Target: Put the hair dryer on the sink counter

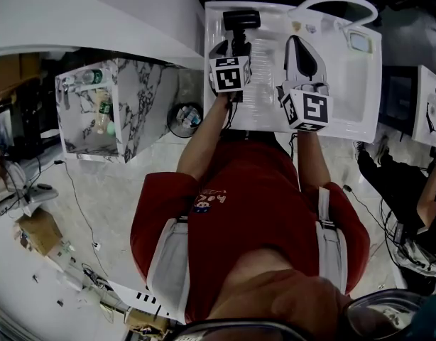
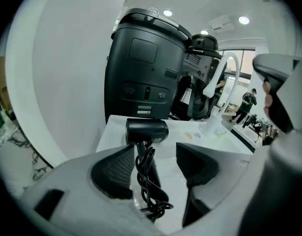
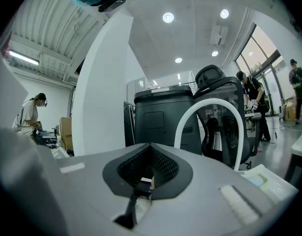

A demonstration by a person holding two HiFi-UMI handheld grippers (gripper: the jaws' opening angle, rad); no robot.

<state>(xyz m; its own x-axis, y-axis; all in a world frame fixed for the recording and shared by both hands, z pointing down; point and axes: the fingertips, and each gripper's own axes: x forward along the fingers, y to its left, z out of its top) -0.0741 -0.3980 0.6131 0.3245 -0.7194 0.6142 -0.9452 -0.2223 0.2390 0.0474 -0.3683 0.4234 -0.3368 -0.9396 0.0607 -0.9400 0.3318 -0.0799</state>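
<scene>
In the head view, a black hair dryer with wound cord [image 1: 241, 20] lies on the white sink surface [image 1: 356, 94], at 12 o'clock from the left gripper [image 1: 233, 47]. The right gripper [image 1: 297, 45] hangs at the left one's 3 o'clock, below a white arched faucet [image 1: 339, 2].

In the left gripper view, the jaws are released and spread either side of the dryer's cord-wrapped handle. The left jaw is just beside it, and there is a gap on the right.

In the right gripper view, the jaws are clenched together on nothing, with the faucet at 1 o'clock.
</scene>
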